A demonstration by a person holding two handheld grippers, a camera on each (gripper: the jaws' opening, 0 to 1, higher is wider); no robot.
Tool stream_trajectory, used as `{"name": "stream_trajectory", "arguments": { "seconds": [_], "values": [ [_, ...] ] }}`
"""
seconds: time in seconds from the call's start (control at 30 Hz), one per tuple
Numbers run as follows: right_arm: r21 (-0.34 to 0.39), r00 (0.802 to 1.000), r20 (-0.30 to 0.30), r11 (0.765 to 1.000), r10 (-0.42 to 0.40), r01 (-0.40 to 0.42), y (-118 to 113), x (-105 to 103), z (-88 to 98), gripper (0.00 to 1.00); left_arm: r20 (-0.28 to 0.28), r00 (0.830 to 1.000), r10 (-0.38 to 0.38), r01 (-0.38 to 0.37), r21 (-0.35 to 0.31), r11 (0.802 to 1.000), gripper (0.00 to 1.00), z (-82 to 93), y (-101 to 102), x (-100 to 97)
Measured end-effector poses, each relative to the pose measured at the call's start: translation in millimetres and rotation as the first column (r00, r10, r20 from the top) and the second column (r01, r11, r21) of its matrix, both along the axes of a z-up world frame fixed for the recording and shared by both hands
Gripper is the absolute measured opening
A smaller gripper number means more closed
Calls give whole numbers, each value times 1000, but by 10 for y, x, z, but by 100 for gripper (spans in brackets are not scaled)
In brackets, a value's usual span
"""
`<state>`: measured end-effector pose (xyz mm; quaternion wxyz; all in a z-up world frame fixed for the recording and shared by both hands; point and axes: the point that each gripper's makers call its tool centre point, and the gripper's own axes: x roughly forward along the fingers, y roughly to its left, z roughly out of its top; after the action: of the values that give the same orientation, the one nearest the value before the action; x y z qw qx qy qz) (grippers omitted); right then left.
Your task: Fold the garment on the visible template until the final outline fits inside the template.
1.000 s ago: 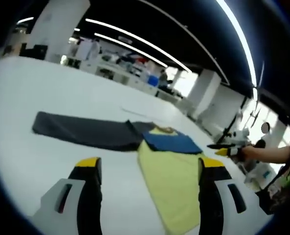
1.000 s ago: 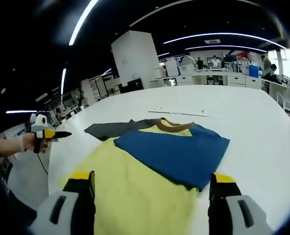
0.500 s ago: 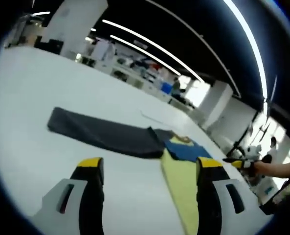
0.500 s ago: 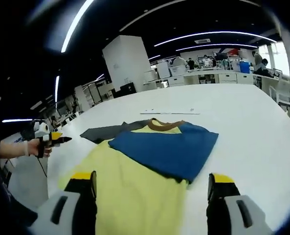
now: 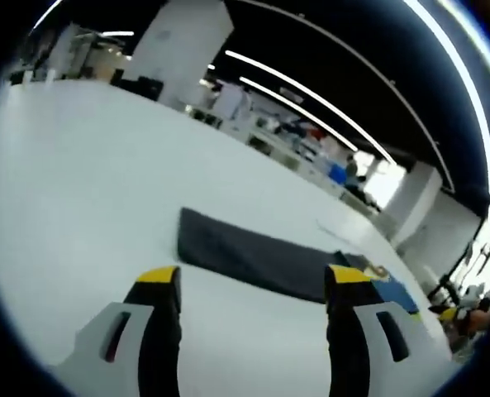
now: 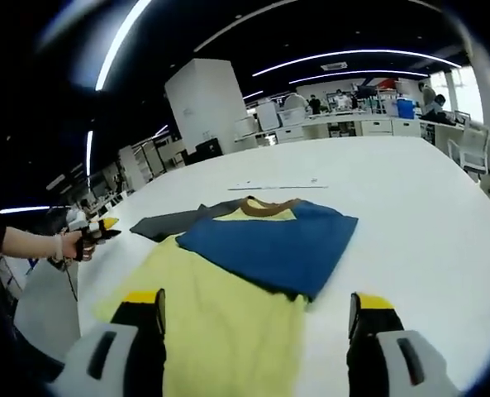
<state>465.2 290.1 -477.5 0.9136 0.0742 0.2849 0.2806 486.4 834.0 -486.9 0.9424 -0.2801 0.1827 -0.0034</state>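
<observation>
A yellow T-shirt (image 6: 220, 318) with a brown collar (image 6: 269, 205) lies on the white table (image 6: 410, 215); its blue sleeve part (image 6: 269, 248) is folded across the chest. A dark grey template (image 5: 253, 256) lies flat beside it, partly under the shirt's edge (image 6: 166, 223). My right gripper (image 6: 253, 310) is open above the shirt's lower half, holding nothing. My left gripper (image 5: 253, 285) is open in front of the template, away from the shirt (image 5: 389, 289). The left gripper (image 6: 96, 234) also appears at the left of the right gripper view, in a person's hand.
The white table (image 5: 79, 165) stretches wide around the cloth. A thin strip (image 6: 273, 185) lies on it beyond the collar. Desks, shelves, a white pillar (image 6: 205, 103) and people stand far behind. The table edge (image 6: 79, 289) runs near the hand at the left.
The left gripper view has swung away from the shirt toward the grey template, which now sits between its jaws. The right gripper view has shifted only slightly; the shirt lies unchanged.
</observation>
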Motion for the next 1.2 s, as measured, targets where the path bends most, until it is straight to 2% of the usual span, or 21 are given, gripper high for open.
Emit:
{"name": "stream_trajectory", "arguments": {
  "seconds": [0.1, 0.2, 0.4, 0.6, 0.7, 0.8, 0.87, 0.9, 1.03, 1.2],
  "values": [
    [1, 1000, 9, 1000, -10, 10, -16, 0, 19, 89, 12, 1000, -9, 9, 32, 999, 65, -3, 16, 55],
    [32, 999, 3, 999, -35, 35, -24, 10, 65, 89, 11, 1000, -2, 2, 23, 1000, 65, -27, 9, 99],
    [23, 999, 0, 999, -40, 40, 8, -50, 101, 88, 2, 1000, 13, -13, 13, 1000, 62, -98, 2, 171],
    [48, 999, -1, 998, -42, 42, 7, -88, 133, 83, 5, 1000, 29, -29, 24, 999, 52, -98, 21, 262],
    [56, 999, 3, 997, -44, 44, 20, -98, 160, 81, 1, 998, 64, -64, 3, 998, 44, -117, 55, 275],
    [58, 999, -10, 997, -50, 50, 10, -105, 151, 73, -24, 993, 111, -111, 6, 994, 29, -195, 160, 276],
    [53, 999, -10, 997, -47, 47, -20, -101, 141, 72, -28, 992, 122, -122, -3, 992, 17, -244, 201, 294],
    [55, 999, -13, 997, -46, 47, -35, -99, 139, 69, -26, 991, 130, -131, -27, 991, 14, -251, 198, 298],
    [58, 999, -29, 997, -46, 47, -78, -85, 107, 64, -42, 990, 135, -137, -31, 990, 1, -365, 290, 364],
    [58, 998, -39, 997, -48, 51, -86, -74, 85, 60, -38, 989, 145, -147, -38, 988, 0, -422, 381, 415]
  ]
}}
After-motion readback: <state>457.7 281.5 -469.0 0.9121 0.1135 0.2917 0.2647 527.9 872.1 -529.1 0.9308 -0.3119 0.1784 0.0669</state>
